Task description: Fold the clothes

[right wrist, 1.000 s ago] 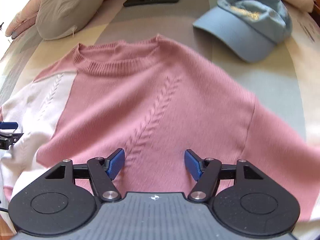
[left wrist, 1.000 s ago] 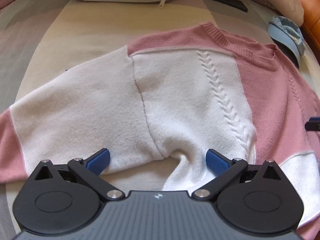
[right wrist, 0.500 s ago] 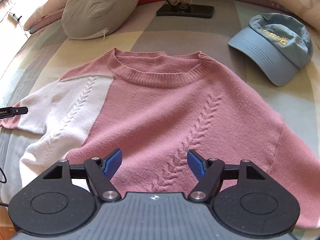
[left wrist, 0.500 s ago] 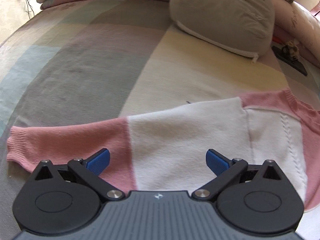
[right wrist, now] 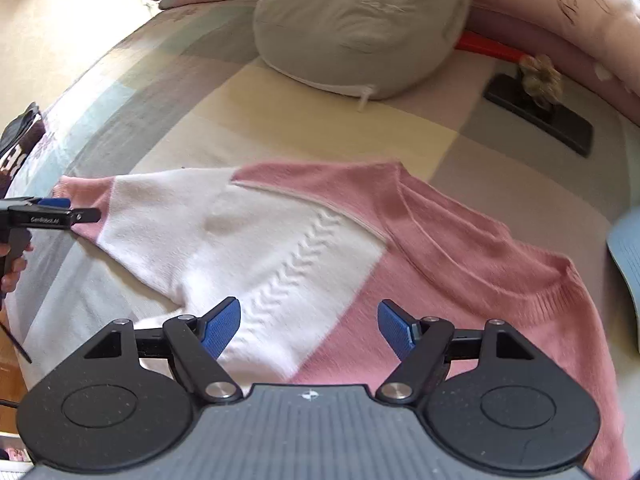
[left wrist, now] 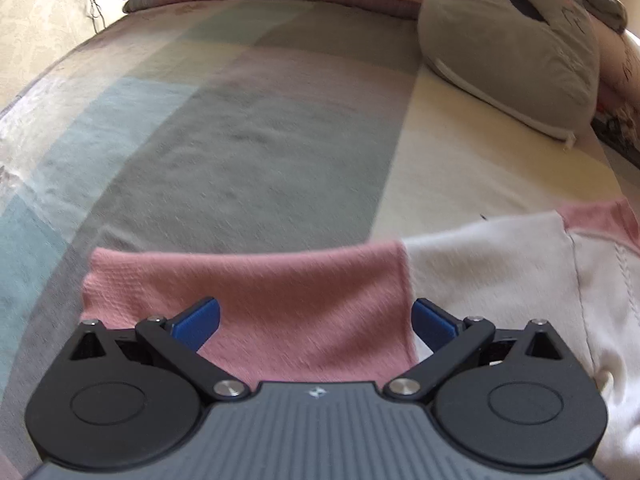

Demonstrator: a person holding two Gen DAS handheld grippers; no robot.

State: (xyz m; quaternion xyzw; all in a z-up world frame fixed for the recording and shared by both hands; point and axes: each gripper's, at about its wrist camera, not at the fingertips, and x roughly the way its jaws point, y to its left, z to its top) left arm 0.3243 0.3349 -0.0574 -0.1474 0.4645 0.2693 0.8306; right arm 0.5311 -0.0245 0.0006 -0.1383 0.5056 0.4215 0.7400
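A pink and white knit sweater (right wrist: 360, 240) lies flat on the bed, neckline toward the right. Its left sleeve stretches out to a pink cuff end (left wrist: 260, 292) beside the white part (left wrist: 500, 280). My left gripper (left wrist: 315, 324) hovers over that pink end, open, pads well apart and pressing on nothing. It also shows at the far left of the right wrist view as the left gripper (right wrist: 60, 212), held by a hand (right wrist: 12, 272). My right gripper (right wrist: 309, 328) is over the body, where white meets pink; its jaws are opening with only flat knit beneath them.
A grey pillow (right wrist: 360, 28) lies beyond the sweater. A black phone (right wrist: 540, 120) with a small flower ornament sits at the back right, and a blue cap (right wrist: 628, 264) at the right edge. The checked bed cover (left wrist: 240, 140) ends at the left, with floor beyond.
My left gripper travelled out along the sleeve from the armpit to the pink cuff end. My right gripper shifted left from the pink front to the white panel, and its jaws widened.
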